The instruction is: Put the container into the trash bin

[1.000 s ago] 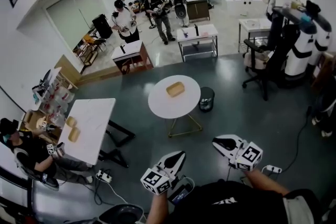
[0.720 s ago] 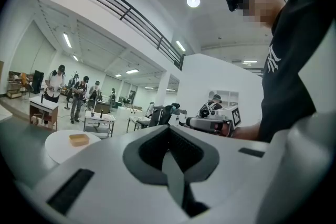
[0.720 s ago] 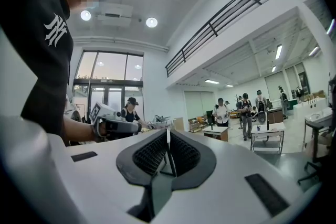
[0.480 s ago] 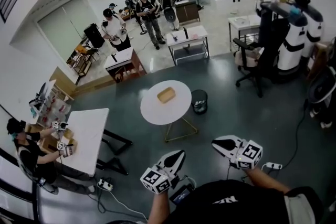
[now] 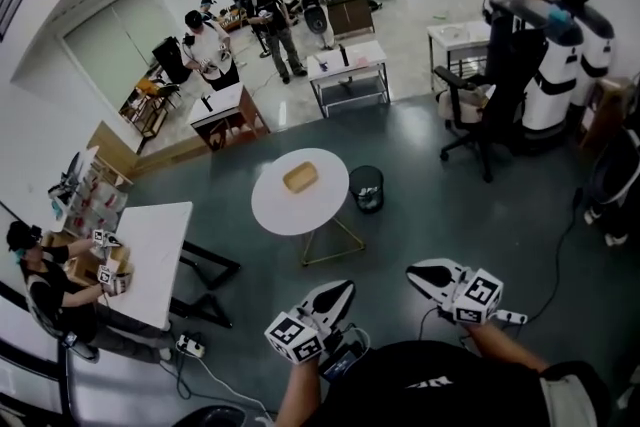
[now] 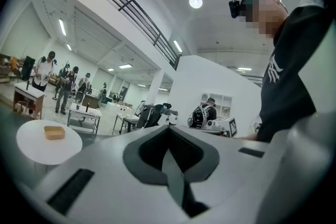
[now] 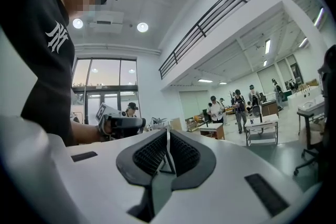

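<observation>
2 claws shut and empty: left gripper [image 5: 343, 288], right gripper [image 5: 413, 271], well apart from the table [image 5: 270, 207].
Likely the approach step; next, reach the container [image 5: 300, 177], open 1 claw; trash bin [image 5: 366, 188] just beside.

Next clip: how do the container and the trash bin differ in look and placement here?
The container is tan, low and blocky; the trash bin is dark, taller and round. The container lies on the round white table; the trash bin stands on the floor just right of it in the head view. Both sit well away from the left gripper and the right gripper.
</observation>
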A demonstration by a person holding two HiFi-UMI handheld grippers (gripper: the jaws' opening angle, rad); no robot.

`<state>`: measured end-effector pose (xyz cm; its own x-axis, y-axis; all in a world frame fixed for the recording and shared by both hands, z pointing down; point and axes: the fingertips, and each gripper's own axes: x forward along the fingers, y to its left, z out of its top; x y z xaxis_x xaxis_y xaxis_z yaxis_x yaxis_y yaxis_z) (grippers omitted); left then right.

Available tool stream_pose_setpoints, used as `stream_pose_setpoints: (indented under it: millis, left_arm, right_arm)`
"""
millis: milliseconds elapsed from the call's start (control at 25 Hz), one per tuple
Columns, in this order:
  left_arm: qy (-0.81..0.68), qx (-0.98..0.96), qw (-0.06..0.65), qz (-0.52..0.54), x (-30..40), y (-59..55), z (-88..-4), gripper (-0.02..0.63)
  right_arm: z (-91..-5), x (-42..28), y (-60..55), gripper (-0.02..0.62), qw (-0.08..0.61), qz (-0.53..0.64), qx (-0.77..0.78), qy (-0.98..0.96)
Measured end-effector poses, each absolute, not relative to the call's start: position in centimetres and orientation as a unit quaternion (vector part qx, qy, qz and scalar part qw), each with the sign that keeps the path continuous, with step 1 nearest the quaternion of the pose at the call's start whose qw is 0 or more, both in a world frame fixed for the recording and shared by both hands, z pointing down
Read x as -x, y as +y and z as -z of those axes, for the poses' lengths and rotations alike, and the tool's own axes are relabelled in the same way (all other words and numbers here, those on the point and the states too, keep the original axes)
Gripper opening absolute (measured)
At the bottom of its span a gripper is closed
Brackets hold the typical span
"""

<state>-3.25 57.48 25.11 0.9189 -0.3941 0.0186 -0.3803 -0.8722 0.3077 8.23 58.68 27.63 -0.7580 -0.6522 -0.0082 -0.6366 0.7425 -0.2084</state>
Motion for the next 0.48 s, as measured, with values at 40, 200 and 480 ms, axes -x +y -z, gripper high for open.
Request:
stream_pose_setpoints:
  millis: [40, 200, 480]
  left_arm:
    - [-0.198, -0.967, 0.160, 0.024, 3.2, 57.8, -25.2, 0.003]
    - [-0.209, -0.962, 0.177, 0.016, 4.4, 57.5, -26.0, 0.003]
    - [-0.224, -0.954, 0.197, 0.026, 5.1, 53.3, -27.9, 0.003]
  right_arm:
    - [-28.0, -8.4, 58.8, 0.041, 0.042, 0.102, 0.345, 0.932]
    - [-29.4, -8.6, 58.2, 0.041, 0.041, 0.124, 0.341, 0.931]
    - [-30.4, -9.9, 53.4, 0.041, 0.025, 0.113, 0.336, 0.935]
